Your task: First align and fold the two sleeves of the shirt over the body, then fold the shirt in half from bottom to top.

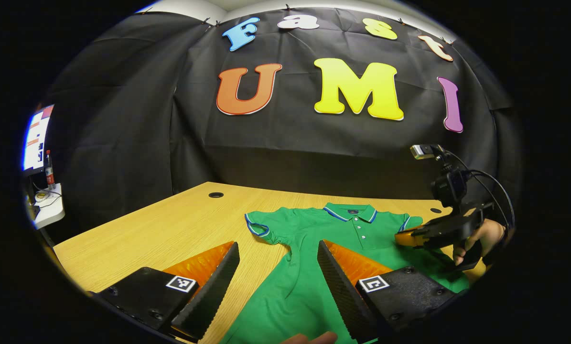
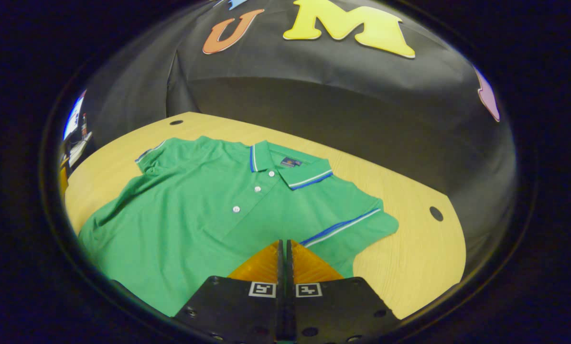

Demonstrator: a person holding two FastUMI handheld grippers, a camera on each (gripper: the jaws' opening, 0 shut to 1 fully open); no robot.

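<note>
The green polo shirt (image 2: 204,215) is lying face up and spread flat on the wooden table (image 2: 424,258), taking up the middle and left of the right gripper view. Its collar (image 2: 290,169) is pointing toward the upper part of the frame, buttons running down the placket, and neither sleeve is folded over the body. One blue-trimmed sleeve (image 2: 357,224) is sticking out toward the right of center, the other sleeve (image 2: 151,157) is sitting up at the upper left.

In the left gripper view the same shirt is sitting in the lower middle, collar toward the back wall, with the bottom part running down between the fingers at the bottom of the frame.

The left gripper (image 1: 278,260) is hanging over the shirt's lower body with its fingers spread wide apart, nothing between them. One finger is over bare wood at lower left, the other is over green fabric.

The right gripper (image 2: 285,246) is sitting just above the shirt near the blue-trimmed sleeve, fingers pressed together with no gap showing. Can't tell if any fabric is caught in there. You can also spot it at the right edge of the left gripper view, with a hand (image 1: 481,239) gripping it.

A dark grommet hole (image 2: 436,213) is showing in the table at the right.
</note>
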